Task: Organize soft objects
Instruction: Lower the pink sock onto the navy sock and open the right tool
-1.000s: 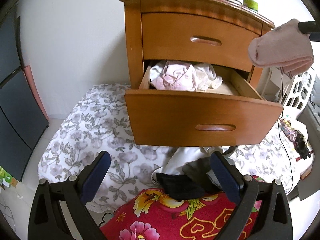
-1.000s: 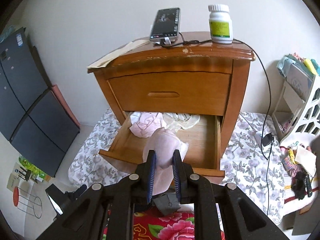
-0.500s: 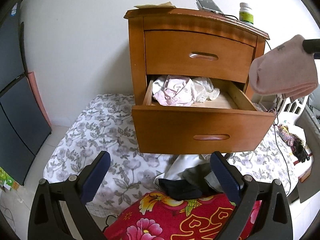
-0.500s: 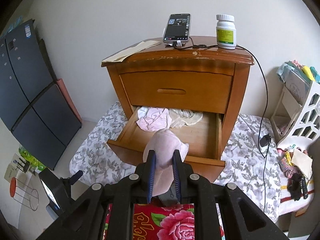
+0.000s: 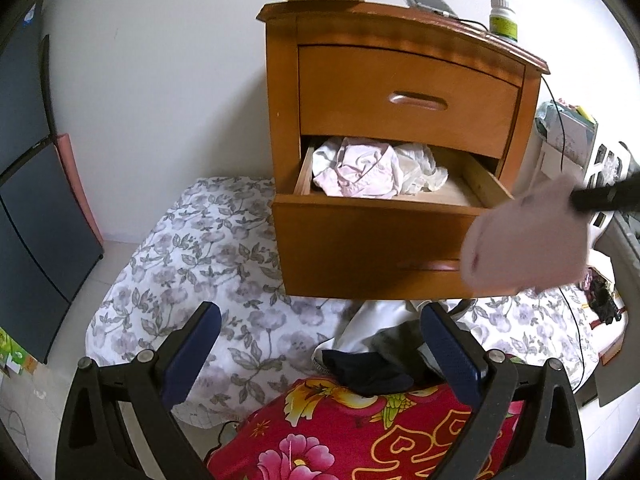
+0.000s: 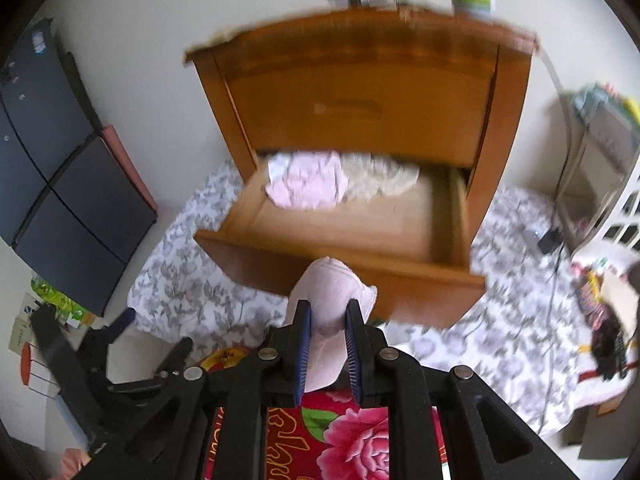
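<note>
From the left wrist, the left gripper (image 5: pixel 320 344) stood wide and empty above dark clothes (image 5: pixel 368 372) before the open drawer (image 5: pixel 372 240), while from the right wrist the right gripper (image 6: pixel 326 316) pinched a pink sock (image 6: pixel 328 292) just before that drawer's front.

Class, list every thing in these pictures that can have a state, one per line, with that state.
Lower drawer: pulled open, crumpled clothes at the back.
Upper drawer: closed.
Pink sock: clamped in the right gripper, in front of the lower drawer.
Left gripper: open, empty.
Bottle: upright, capped.
</note>
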Demonstrator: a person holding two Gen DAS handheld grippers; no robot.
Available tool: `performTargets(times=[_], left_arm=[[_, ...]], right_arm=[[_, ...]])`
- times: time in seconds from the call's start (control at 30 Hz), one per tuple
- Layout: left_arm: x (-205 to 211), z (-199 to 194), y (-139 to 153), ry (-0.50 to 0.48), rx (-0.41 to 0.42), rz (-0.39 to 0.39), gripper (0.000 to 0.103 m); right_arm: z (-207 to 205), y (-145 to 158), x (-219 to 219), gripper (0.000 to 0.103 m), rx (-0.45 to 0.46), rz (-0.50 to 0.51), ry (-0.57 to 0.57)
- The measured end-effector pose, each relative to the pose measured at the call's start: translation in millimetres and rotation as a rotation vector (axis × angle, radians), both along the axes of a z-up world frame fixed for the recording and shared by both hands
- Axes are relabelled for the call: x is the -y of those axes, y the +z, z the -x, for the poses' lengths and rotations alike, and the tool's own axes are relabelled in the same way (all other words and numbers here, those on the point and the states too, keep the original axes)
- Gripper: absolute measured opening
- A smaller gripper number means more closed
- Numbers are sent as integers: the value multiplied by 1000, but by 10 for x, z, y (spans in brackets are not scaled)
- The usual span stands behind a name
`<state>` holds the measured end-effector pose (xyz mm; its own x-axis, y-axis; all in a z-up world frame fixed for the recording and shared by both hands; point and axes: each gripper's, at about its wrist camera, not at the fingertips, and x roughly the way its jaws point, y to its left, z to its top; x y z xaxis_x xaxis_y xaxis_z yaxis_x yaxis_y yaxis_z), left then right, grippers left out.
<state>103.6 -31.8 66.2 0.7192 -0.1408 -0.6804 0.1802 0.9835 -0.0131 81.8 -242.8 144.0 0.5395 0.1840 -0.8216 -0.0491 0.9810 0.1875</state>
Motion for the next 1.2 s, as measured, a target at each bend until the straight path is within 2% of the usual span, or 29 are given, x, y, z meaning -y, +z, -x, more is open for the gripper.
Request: performTargets(times=[0.23,0.4,0.77,1.0,1.2], left_arm=[[-47,-69,-133,12,-33,1,100],[-59,-112,-224,15,-54,0,100],[-67,-204,-409,19,-103,-11,100],[-52,-237,-493,17,-123,-18,100],[-34,-245,-535,12,-133,-27,100]], right_arm=[[-215,-649,-49,18,-109,-15,-28],[-343,-971,-69,18,-162,-18,-40],[-515,-1718,-120,18,-272,48,-61],[-498,-2036,-69,18,-326,68,-88],[-482,-2117,-15,21,-342,64,-106]])
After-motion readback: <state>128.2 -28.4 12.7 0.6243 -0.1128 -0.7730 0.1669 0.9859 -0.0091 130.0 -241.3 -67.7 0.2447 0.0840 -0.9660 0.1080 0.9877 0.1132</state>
